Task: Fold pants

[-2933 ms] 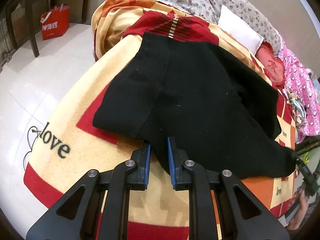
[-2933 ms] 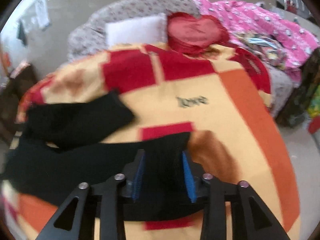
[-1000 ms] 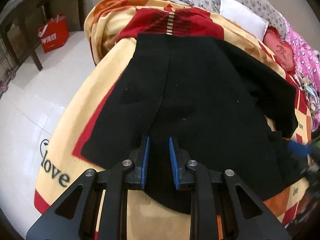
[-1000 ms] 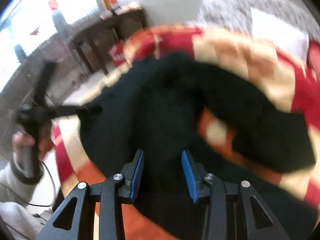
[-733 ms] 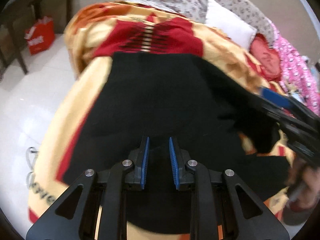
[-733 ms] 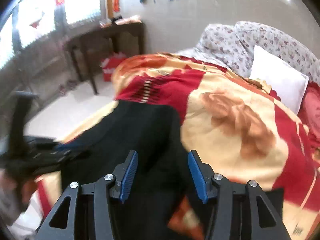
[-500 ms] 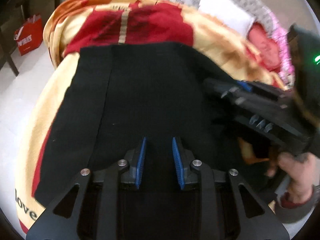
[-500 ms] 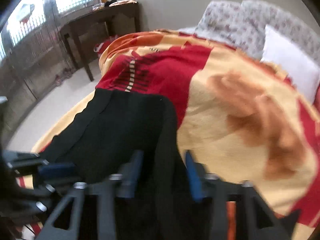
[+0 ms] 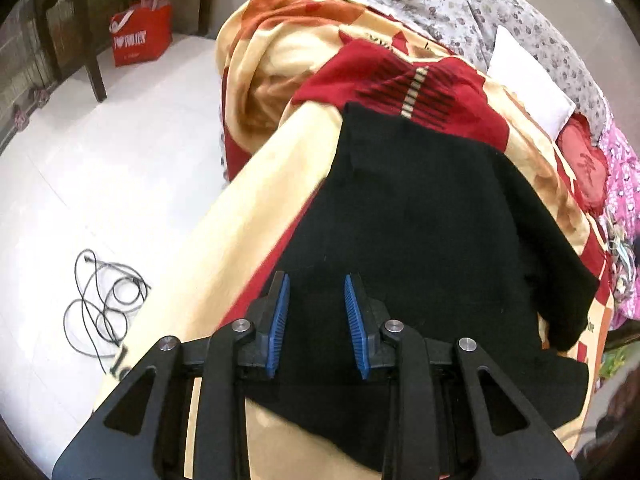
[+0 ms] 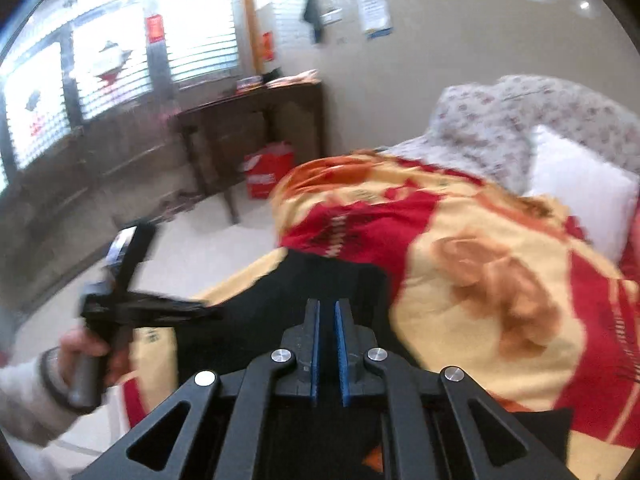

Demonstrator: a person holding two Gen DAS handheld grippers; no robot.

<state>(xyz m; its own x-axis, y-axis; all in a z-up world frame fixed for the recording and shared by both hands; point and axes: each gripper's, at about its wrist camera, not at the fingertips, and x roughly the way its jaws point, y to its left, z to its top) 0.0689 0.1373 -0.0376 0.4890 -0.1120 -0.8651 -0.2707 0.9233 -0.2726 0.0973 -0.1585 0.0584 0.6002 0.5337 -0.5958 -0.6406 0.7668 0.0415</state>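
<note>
The black pants [image 9: 420,216] lie folded lengthwise on the red and yellow blanket [image 9: 256,208], waistband at the far end. My left gripper [image 9: 314,312] is open just above the near end of the pants, nothing between its blue pads. In the right wrist view my right gripper [image 10: 325,320] is shut with nothing seen between its pads, above the black pants [image 10: 280,292]. The left gripper [image 10: 192,308] and the hand holding it show at the left of that view.
A red bag [image 9: 141,31] stands by a dark wooden table [image 10: 256,108] on the white floor. A black cable [image 9: 102,300] lies coiled on the floor beside the bed. A white pillow [image 9: 528,80] and pink bedding [image 9: 624,184] lie at the bed's far side.
The right gripper carried one pant leg across onto the other, let go and shut. The left gripper opened and released the near end of the pants. Both have drawn back.
</note>
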